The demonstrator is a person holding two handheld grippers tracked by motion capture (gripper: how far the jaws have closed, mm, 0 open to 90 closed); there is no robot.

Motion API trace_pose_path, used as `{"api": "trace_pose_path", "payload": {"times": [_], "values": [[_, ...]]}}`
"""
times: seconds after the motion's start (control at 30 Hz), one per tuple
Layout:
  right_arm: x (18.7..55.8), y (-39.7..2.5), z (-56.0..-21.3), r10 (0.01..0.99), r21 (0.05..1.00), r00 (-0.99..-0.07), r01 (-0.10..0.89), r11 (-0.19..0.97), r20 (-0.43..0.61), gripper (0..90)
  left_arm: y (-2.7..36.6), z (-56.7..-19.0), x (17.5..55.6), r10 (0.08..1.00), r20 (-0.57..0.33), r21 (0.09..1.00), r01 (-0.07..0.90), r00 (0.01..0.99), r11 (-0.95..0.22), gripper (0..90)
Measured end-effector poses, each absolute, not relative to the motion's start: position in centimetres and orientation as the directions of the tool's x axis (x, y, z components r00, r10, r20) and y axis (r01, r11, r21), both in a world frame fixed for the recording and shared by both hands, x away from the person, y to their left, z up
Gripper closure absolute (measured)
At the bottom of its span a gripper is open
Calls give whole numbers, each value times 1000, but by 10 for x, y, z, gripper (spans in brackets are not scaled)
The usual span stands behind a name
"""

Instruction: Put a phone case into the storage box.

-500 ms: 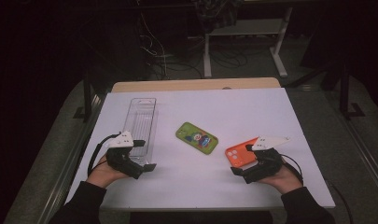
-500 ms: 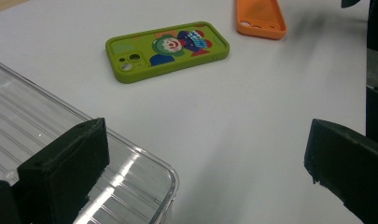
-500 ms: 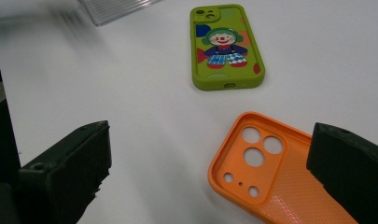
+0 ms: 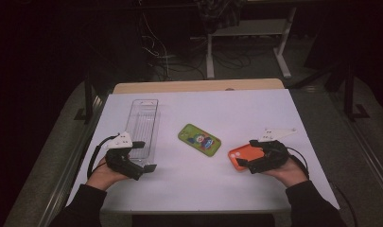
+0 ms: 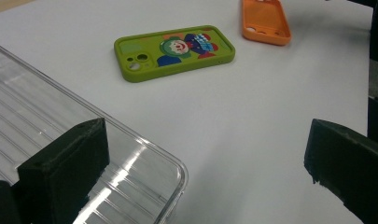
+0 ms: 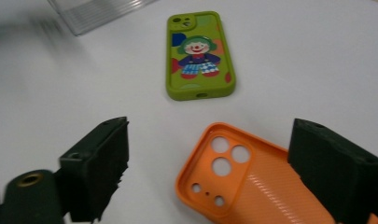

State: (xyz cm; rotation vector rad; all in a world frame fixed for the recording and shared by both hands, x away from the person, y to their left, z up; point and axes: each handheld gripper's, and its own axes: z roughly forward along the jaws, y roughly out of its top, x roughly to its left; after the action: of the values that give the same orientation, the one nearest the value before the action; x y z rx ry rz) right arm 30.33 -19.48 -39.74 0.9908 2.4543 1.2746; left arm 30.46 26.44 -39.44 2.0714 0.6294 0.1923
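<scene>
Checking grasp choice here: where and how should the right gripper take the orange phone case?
Probably by one long raised side wall. The orange phone case lies flat, hollow side up, so its thin rim is the only graspable edge. The right gripper, jaws open over it, could come from above.

Plain orange phone case [image 6: 252, 182] with ribbed inside; olive-green phone case [image 6: 200, 55] printed with a green-haired clown in blue and red; clear ridged plastic tray [image 4: 143, 128]; white table [image 4: 236, 104]; black fingers [image 5: 65, 168]
</scene>
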Motion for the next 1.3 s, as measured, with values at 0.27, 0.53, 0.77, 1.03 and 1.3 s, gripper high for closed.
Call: {"api": "trace_pose_path", "payload": {"times": [0.27, 0.53, 0.77, 1.03, 1.3], "values": [[328, -197, -392, 681, 758, -726, 496, 423, 95, 243, 267, -394, 304, 502, -107, 823, 360, 858, -439, 0], [350, -202, -383, 730, 726, -679, 539, 426, 75, 395, 268, -395, 303, 511, -123, 826, 373, 851, -422, 0], [368, -208, -383, 752, 685, -656, 577, 446, 63, 555, 270, -394, 305, 509, -113, 828, 364, 853, -426, 0], [388, -214, -391, 778, 640, -626, 620, 454, 55, 742, 271, -395, 305, 515, -120, 831, 370, 849, -416, 0], [408, -222, -408, 811, 573, -583, 681, 456, 47, 881, 273, -394, 305, 520, -119, 831, 372, 846, -413, 0]]}}
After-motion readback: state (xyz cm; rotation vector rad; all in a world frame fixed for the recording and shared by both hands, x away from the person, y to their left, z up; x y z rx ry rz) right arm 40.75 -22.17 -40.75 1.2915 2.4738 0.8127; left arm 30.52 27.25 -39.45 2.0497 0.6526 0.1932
